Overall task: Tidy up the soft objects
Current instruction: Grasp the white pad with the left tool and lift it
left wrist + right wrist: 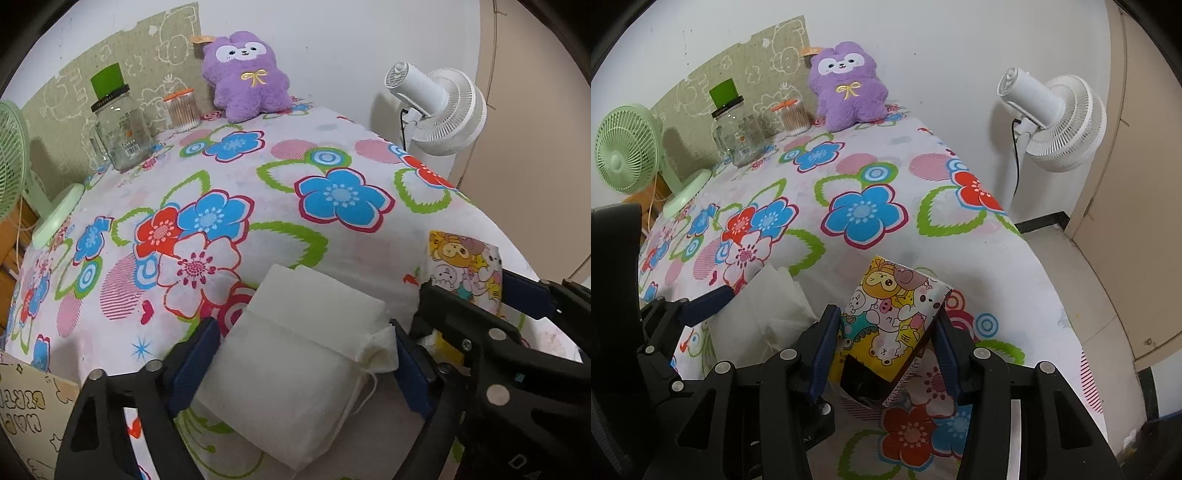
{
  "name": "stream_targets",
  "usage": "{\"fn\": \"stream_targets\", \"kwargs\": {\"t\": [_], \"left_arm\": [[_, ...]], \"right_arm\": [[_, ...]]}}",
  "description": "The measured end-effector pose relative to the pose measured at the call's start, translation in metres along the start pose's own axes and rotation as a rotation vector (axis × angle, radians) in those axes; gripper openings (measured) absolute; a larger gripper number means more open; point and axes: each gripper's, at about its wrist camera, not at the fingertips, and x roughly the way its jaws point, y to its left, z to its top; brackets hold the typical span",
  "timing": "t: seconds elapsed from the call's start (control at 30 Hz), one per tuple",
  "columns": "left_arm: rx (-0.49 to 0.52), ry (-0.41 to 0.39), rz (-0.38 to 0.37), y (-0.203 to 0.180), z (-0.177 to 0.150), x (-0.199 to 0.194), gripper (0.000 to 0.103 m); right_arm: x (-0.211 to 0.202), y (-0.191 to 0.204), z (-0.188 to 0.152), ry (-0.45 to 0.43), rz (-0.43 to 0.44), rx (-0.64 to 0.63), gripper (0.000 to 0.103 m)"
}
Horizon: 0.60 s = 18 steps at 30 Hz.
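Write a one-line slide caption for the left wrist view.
Left gripper closes around a white cloth pouch on a flowered tablecloth, purple plush toy behind.

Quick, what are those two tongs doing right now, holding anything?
Left tongs: closed around the white fabric pouch, pads against its sides.
Right tongs: gripping the cartoon-printed box by its sides.

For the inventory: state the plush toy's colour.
Purple plush toy, white face, yellow bow; clearest in the right wrist view.
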Motion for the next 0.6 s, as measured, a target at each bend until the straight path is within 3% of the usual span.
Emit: {"fn": "stream_targets", "kwargs": {"t": [0.17,0.23,0.33,0.6], "left_arm": [[-0.016,0.027,-0.036,-0.002,-0.002,-0.005,0.067],[-0.005,0.033,-0.043,-0.005,-0.003,-0.009,0.047],[0.014,0.030,-0.038,-0.009,-0.006,-0.013,0.034],[-0.006,0.029,-0.049,-0.007,-0.016,-0.025,0.024]], "right_arm": [[-0.001,0.000,0.000,0.001,0.009,0.006,0.051],[-0.002,0.001,0.000,0.000,0.009,0.006,0.052],[-0.003,0.004,-0.002,0.001,0.008,-0.002,0.052],[-0.010,0.013,-0.010,0.002,0.020,-0.016,0.052]]}}
